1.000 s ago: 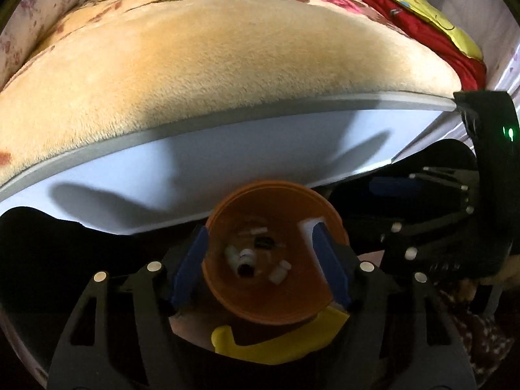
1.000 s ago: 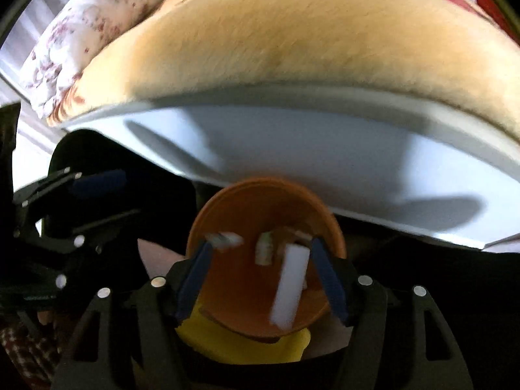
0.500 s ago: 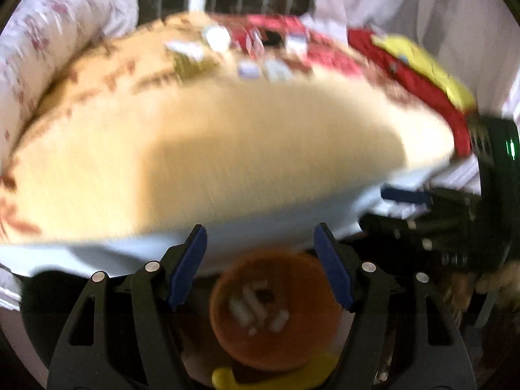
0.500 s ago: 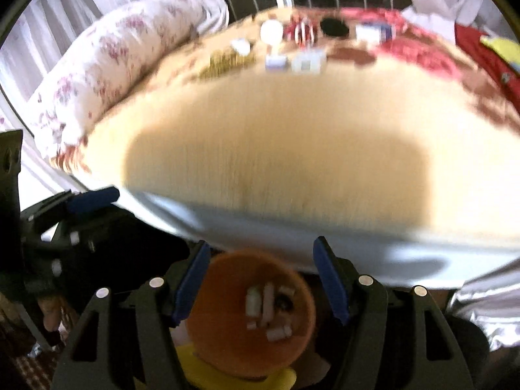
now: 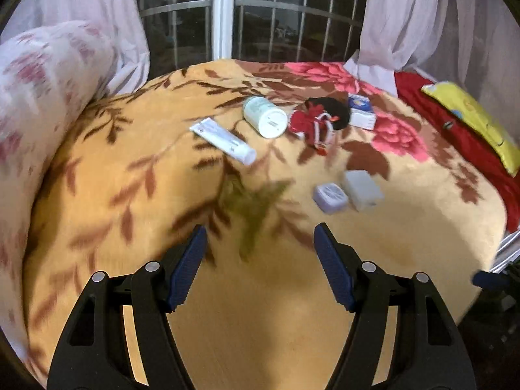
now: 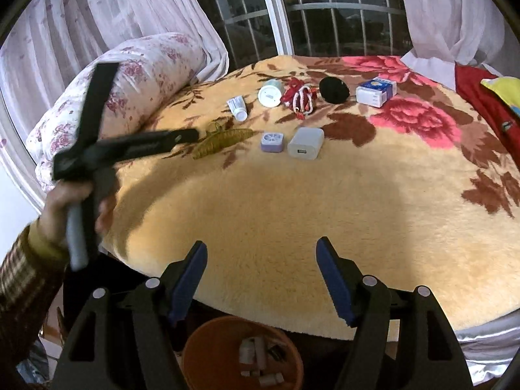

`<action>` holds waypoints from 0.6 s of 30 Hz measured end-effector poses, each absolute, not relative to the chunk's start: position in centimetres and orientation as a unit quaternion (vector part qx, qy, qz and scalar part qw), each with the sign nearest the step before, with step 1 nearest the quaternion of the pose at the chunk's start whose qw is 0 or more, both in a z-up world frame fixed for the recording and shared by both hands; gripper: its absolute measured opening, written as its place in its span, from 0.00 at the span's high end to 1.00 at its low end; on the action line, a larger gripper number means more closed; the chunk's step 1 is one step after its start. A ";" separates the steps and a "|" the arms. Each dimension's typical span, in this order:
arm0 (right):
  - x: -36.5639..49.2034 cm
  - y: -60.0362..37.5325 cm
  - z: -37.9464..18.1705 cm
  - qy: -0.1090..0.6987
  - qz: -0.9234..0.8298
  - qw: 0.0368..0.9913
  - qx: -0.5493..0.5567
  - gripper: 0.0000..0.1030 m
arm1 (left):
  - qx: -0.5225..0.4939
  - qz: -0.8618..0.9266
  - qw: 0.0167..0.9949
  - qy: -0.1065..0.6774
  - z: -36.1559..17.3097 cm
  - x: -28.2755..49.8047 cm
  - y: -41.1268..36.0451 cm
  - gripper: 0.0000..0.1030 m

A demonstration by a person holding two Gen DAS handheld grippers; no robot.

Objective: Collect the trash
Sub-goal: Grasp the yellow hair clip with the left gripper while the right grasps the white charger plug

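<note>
trash bin [image 6: 242, 354], round orange plastic, sits below the plush blanket [image 6: 292, 201]; both tools [image 5: 260, 260] [image 6: 261, 269] gape empty.

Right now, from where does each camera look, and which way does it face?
Left wrist: on the left claw, above the bed, facing the window; open blue fingers show.
Right wrist: on the right claw, at the bed's edge over the bin, facing the window; also shows the left hand.
Both share the tube, jar and charger.
</note>
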State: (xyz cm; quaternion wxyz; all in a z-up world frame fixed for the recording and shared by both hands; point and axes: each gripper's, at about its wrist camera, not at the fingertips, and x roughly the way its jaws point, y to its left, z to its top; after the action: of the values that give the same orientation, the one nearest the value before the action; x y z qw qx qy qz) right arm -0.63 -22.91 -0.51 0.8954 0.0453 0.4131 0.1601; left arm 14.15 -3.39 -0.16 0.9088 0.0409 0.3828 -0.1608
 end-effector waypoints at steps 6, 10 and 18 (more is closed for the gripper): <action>0.6 -23.7 -1.3 0.425 0.154 0.890 0.057 0.34 | 0.092 -0.177 0.884 0.422 -2.7 19.0 -4.5 0.35; 1.3 -24.0 -1.6 0.429 0.150 0.889 0.058 0.34 | 0.095 -0.181 0.869 0.451 -4.3 21.5 -5.0 0.35; 4.0 -23.8 -2.1 0.433 0.137 0.889 0.053 0.34 | 0.039 -0.149 0.888 0.433 -3.2 20.1 -3.6 0.53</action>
State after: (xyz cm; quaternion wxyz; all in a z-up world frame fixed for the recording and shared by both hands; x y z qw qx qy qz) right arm 3.99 -23.83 -2.07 0.8893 0.0533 0.4331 0.1371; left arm 20.07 -3.57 -3.21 0.8880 0.0391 0.4334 -0.1489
